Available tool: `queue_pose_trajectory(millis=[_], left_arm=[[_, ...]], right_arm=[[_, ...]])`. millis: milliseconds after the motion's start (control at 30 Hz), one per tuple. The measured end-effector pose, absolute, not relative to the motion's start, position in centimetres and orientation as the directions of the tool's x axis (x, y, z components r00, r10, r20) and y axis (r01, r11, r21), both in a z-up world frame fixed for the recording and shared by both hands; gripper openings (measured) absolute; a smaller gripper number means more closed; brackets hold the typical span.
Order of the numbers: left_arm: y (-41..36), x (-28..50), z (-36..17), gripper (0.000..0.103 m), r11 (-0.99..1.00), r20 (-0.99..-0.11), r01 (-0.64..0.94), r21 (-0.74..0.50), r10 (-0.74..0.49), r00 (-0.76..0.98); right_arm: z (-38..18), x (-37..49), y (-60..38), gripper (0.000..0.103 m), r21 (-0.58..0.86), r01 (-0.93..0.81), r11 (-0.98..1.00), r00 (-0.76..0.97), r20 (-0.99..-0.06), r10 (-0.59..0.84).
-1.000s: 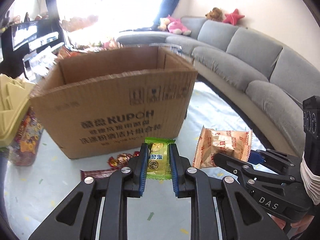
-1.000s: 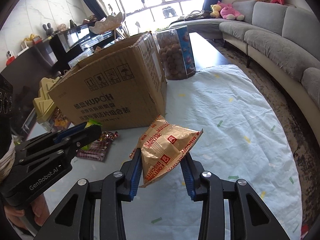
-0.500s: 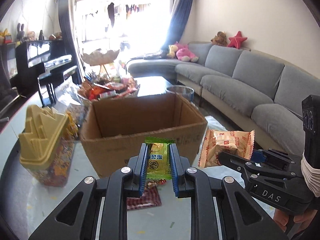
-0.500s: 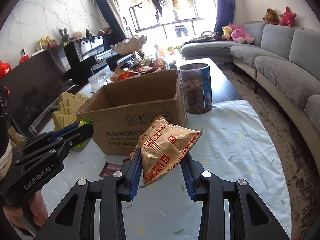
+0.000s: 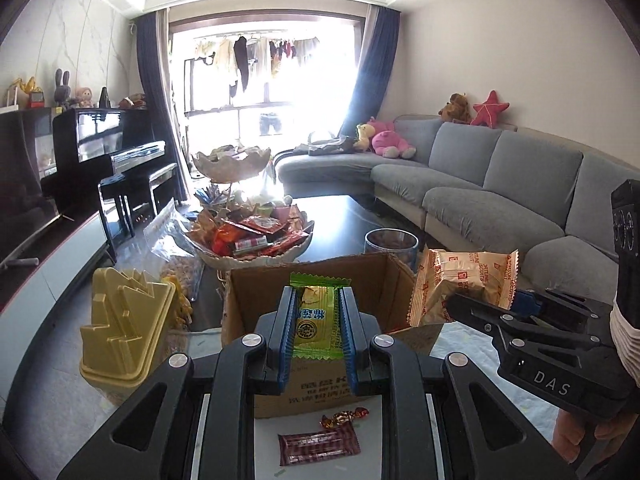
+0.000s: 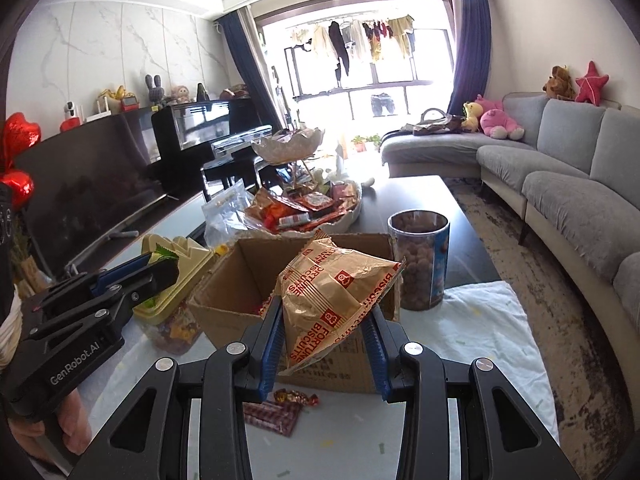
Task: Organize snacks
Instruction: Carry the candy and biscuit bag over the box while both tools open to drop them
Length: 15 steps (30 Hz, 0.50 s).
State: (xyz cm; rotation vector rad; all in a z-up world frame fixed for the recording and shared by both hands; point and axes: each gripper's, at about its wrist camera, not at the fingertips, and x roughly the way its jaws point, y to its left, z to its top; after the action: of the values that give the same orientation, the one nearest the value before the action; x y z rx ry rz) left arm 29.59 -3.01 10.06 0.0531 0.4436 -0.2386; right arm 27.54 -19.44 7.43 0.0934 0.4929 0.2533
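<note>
Bright daylight comes from a big window behind the table (image 6: 472, 312), with a grey sofa (image 5: 500, 176) on one side and a black piano (image 5: 108, 148) on the other. On the table stands an open carton (image 6: 224, 312), a jar (image 6: 420, 264) of round snacks just beside it, a yellow lid (image 5: 124, 328) on another jar, and a white bowl (image 5: 256, 240) full of packets behind.

Left gripper (image 5: 316, 320) is closed narrowly on a green bar (image 5: 314, 316), held upright in front of the carton. Right gripper (image 6: 324, 320) clamps an orange biscuit bag (image 6: 332, 296) between its blue pads (image 6: 269, 344); the bag is tilted, in front of the carton opening. Both packets are in the air, apart from the carton.

On the table before the carton lie a dark red bar (image 5: 318, 444) and a wrapped candy (image 5: 344, 416), near each other.
</note>
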Motion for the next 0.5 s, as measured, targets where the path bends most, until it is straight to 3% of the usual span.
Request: queue_pose_trajectory(millis=[500], left_arm=[[-1.6,36.0,9.3,0.022,0.976,-0.483,0.216,-0.009,-0.194,0.854]], right_arm=[[8.3,33.2,-18.0,0.039,0.092,-0.232,0.968,0.847,-0.471,0.248]])
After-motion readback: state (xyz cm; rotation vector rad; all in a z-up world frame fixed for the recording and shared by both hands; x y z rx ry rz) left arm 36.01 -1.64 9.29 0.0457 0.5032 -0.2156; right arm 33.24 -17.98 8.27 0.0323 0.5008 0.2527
